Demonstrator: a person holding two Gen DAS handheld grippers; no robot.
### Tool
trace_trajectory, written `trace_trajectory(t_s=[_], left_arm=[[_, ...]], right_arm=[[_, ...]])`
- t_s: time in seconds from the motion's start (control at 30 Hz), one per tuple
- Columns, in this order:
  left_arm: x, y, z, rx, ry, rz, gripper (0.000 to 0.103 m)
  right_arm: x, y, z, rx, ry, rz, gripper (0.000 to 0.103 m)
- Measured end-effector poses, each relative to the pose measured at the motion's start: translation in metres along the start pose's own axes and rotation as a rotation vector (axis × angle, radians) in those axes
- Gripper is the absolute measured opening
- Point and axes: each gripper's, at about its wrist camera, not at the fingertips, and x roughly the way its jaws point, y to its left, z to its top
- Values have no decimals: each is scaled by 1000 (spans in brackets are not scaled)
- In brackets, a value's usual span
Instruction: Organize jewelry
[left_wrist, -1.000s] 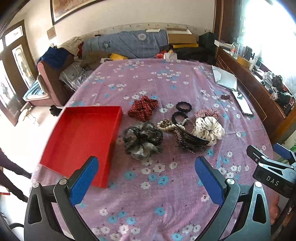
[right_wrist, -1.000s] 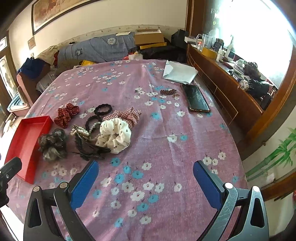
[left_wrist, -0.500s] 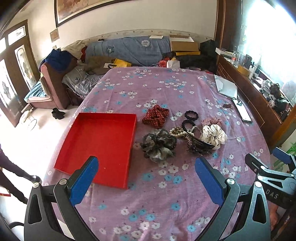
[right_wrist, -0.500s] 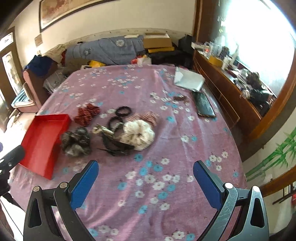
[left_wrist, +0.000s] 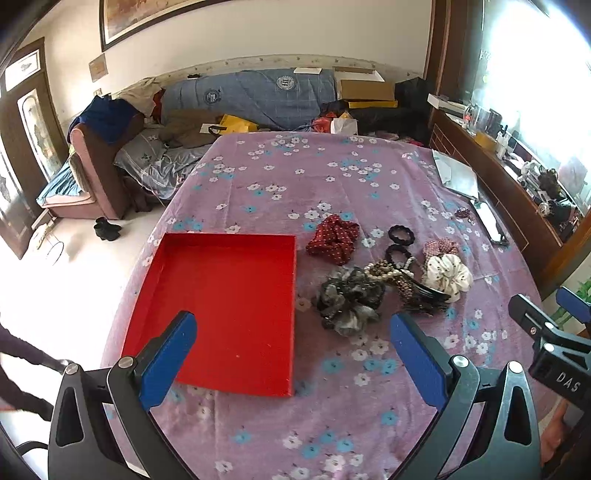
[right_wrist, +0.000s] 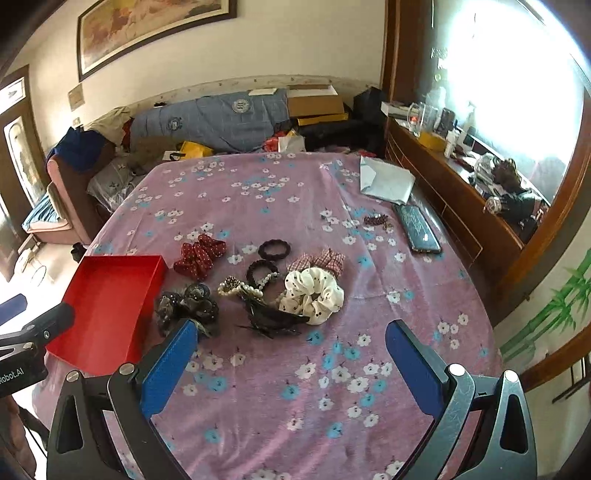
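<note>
A shallow red tray (left_wrist: 225, 295) (right_wrist: 107, 295) lies empty on the left of the purple flowered tablecloth. To its right lies a cluster of hair accessories: a red dotted scrunchie (left_wrist: 334, 238) (right_wrist: 199, 254), a grey-black scrunchie (left_wrist: 349, 295) (right_wrist: 184, 306), a white dotted scrunchie (left_wrist: 447, 275) (right_wrist: 314, 291), two black hair ties (right_wrist: 274, 249), a pearl bracelet (right_wrist: 240, 290), a black hair claw (right_wrist: 275, 317) and a plaid bow (right_wrist: 317, 260). My left gripper (left_wrist: 291, 354) is open and empty above the tray's near right corner. My right gripper (right_wrist: 291, 358) is open and empty, nearer than the cluster.
A phone (right_wrist: 417, 229), a small dark beaded piece (right_wrist: 375, 220) and folded grey paper (right_wrist: 386, 179) lie at the table's right side. A wooden sideboard (right_wrist: 461, 206) runs along the right. A cluttered sofa (left_wrist: 240, 107) stands behind the table.
Both grippers have pulled back and up from the table, so the tray and cluster look farther away. The left view has swung left over the tray. Both stay open.
</note>
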Motion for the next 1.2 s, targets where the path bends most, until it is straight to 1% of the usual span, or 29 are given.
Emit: trace_trajectory(t_s=[0.13, 0.27, 0.43, 0.53, 0.6, 0.63, 0.73, 0.8, 0.87, 0.9, 1.0, 1.13, 1.2], left_arm=[[16, 10, 6, 18, 16, -12, 103], [31, 21, 11, 21, 29, -8, 103], [45, 27, 19, 28, 35, -13, 103], [57, 24, 29, 41, 37, -50, 103], [70, 20, 39, 52, 41, -74, 103], [75, 18, 43, 59, 40, -76, 103], [97, 9, 58, 102, 37, -75, 103], [114, 4, 69, 126, 38, -91, 103], [133, -2, 79, 133, 55, -116, 103], [142, -3, 84, 129, 70, -128, 103], [172, -8, 98, 106, 111, -181, 103], [210, -11, 109, 59, 160, -234, 103], [230, -13, 112, 37, 188, -247, 103]], right_arm=[[11, -1, 3, 29, 24, -17, 103], [24, -10, 5, 83, 57, -38, 103], [37, -20, 2, 102, 83, -76, 103], [51, -27, 1, 106, 95, -102, 103], [63, -35, 4, 115, 107, -107, 99], [70, -40, 5, 121, 113, -101, 98], [90, -52, 9, 140, 139, -85, 90], [105, -58, 14, 146, 157, -49, 84], [119, -61, 16, 147, 170, -21, 82], [128, -63, 17, 148, 181, -12, 78], [152, -68, 20, 150, 215, 17, 75], [178, -71, 21, 139, 254, 36, 74], [188, -72, 21, 127, 267, 35, 74]])
